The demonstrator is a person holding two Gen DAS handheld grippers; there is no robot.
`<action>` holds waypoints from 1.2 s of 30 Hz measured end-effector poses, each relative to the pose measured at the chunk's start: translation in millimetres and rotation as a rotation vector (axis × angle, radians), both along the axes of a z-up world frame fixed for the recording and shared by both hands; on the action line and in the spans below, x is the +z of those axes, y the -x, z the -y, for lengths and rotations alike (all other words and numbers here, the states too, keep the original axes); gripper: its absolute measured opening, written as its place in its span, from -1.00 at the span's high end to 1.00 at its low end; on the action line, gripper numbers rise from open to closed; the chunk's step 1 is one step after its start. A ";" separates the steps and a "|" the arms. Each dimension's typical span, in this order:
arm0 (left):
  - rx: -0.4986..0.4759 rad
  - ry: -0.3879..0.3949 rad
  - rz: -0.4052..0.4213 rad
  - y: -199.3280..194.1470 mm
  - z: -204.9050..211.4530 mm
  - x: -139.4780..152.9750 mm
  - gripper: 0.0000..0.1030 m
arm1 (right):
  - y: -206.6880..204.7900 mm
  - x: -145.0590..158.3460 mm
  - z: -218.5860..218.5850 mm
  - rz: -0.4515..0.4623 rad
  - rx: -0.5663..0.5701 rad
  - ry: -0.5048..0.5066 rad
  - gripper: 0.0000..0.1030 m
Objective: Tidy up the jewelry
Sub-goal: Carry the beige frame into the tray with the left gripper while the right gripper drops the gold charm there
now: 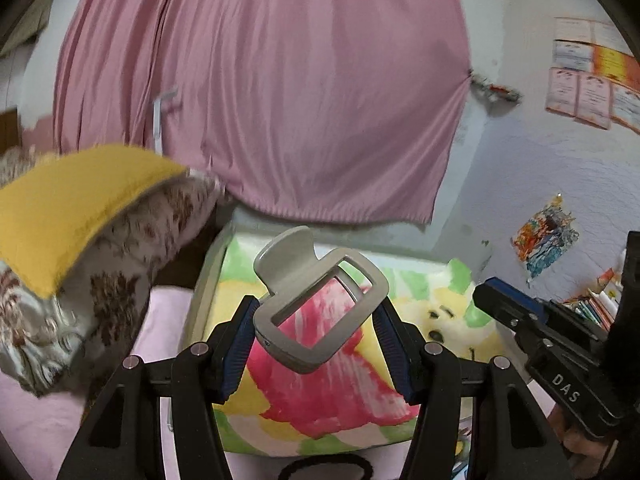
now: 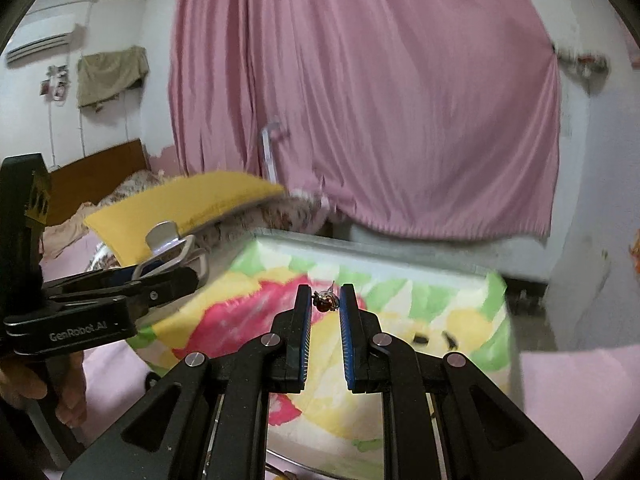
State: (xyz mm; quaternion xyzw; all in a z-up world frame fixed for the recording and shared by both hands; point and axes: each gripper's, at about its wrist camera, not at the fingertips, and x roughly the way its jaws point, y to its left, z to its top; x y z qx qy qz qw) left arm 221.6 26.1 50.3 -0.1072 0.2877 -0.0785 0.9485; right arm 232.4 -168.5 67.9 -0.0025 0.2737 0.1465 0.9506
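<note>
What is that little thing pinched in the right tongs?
Start at the big pink curtain, then drop to the colourful blanket below it. Above it, the right tongs pinch a tiny earring: a dark red bead with a thin metal pin, far smaller than the grey hair claw.

Pink curtain (image 1: 280, 92) behind | yellow cushion (image 1: 68, 204) on floral pillow (image 1: 120, 276), left | cartoon-print blanket (image 2: 400, 320) below | wall papers (image 1: 592, 76), air conditioner (image 2: 40, 42)

Home bedroom, wooden headboard (image 2: 100, 168), floral pillow under a yellow towel (image 1: 72, 200), pink curtain (image 1: 260, 88), wall air conditioner (image 2: 40, 42), children's drawings (image 1: 546, 236) on the wall
</note>
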 end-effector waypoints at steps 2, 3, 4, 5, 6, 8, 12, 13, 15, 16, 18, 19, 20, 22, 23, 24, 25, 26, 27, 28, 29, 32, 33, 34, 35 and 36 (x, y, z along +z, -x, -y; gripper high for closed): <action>0.006 -0.001 -0.071 -8.1 -2.9 -10.6 -0.08 | -9.4 -10.1 2.2 -0.063 0.002 -0.002 0.77; 0.003 0.000 -0.104 -12.1 -4.0 -15.9 -0.08 | -13.5 -15.6 2.5 -0.099 0.003 -0.001 0.77; 0.002 -0.001 -0.124 -13.5 -4.2 -19.9 -0.08 | -17.1 -20.6 2.9 -0.125 0.005 -0.002 0.77; -0.002 -0.005 -0.155 -16.3 -4.3 -24.6 -0.08 | -20.2 -24.7 3.2 -0.153 0.008 -0.004 0.77; -0.007 -0.008 -0.175 -18.0 -3.9 -27.8 -0.08 | -23.9 -29.3 3.3 -0.182 0.014 -0.003 0.77; -0.015 -0.009 -0.222 -20.8 -3.0 -35.3 -0.08 | -24.8 -37.7 0.1 -0.223 0.020 0.008 0.77; -0.031 -0.041 -0.254 -20.7 1.2 -40.6 -0.08 | -30.6 -49.8 -4.4 -0.300 0.041 0.028 0.77; -0.036 -0.043 -0.258 -20.8 1.0 -40.9 -0.08 | -32.1 -52.5 -6.1 -0.313 0.046 0.028 0.77; -0.043 -0.061 -0.270 -20.9 3.6 -41.9 -0.09 | -32.4 -55.5 -6.8 -0.328 0.049 0.017 0.76; -0.046 -0.069 -0.274 -22.3 3.0 -42.4 -0.09 | -32.3 -56.6 -6.1 -0.337 0.048 0.012 0.76; -0.052 -0.074 -0.275 -22.2 4.3 -42.8 -0.09 | -30.8 -57.2 -2.6 -0.345 0.046 -0.005 0.74; -0.055 -0.076 -0.276 -21.5 5.0 -42.5 -0.09 | -29.8 -57.1 -1.3 -0.346 0.046 -0.012 0.65; -0.059 -0.078 -0.276 -20.4 5.5 -42.1 -0.09 | -27.6 -55.7 1.1 -0.342 0.043 -0.022 0.56; -0.061 -0.072 -0.269 -17.8 4.7 -40.9 -0.24 | -20.5 -50.9 6.8 -0.311 0.034 -0.045 0.21; -0.061 -0.056 -0.259 -14.9 3.3 -40.1 -0.32 | -15.4 -47.6 9.5 -0.289 0.027 -0.048 0.20; -0.060 -0.032 -0.248 -12.0 1.0 -39.2 -0.44 | -12.0 -44.9 11.6 -0.273 0.021 -0.048 0.20; -0.059 -0.005 -0.235 -8.4 -1.5 -38.0 -0.47 | -6.4 -41.2 14.9 -0.249 0.010 -0.051 0.20; -0.058 0.013 -0.223 -4.7 -3.2 -36.5 -0.47 | 0.0 -37.2 18.5 -0.225 -0.002 -0.055 0.20; -0.057 0.021 -0.211 -0.8 -4.1 -35.0 -0.47 | 4.7 -34.1 21.5 -0.206 -0.012 -0.058 0.20; -0.052 0.022 -0.195 4.0 -4.7 -32.7 -0.48 | 12.0 -29.9 25.3 -0.177 -0.026 -0.060 0.11; -0.045 0.020 -0.173 10.4 -4.9 -29.8 -0.49 | 20.3 -25.6 29.0 -0.145 -0.042 -0.061 0.03; -0.036 0.011 -0.102 29.2 -4.9 -22.0 -0.72 | 42.1 -14.6 36.9 -0.067 -0.069 -0.067 -0.23; -0.033 0.006 -0.079 35.4 -4.5 -19.7 -0.79 | 49.5 -11.1 38.4 -0.045 -0.076 -0.065 -0.25; -0.029 0.001 -0.057 42.1 -4.4 -17.4 -0.83 | 58.0 -8.1 39.8 -0.022 -0.084 -0.063 -0.32; -0.028 -0.003 -0.037 49.2 -4.5 -15.3 -0.85 | 67.1 -5.6 41.1 0.003 -0.096 -0.064 -0.37; -0.028 -0.004 -0.025 53.7 -5.1 -14.0 -0.87 | 73.5 -3.6 42.4 0.020 -0.104 -0.067 -0.50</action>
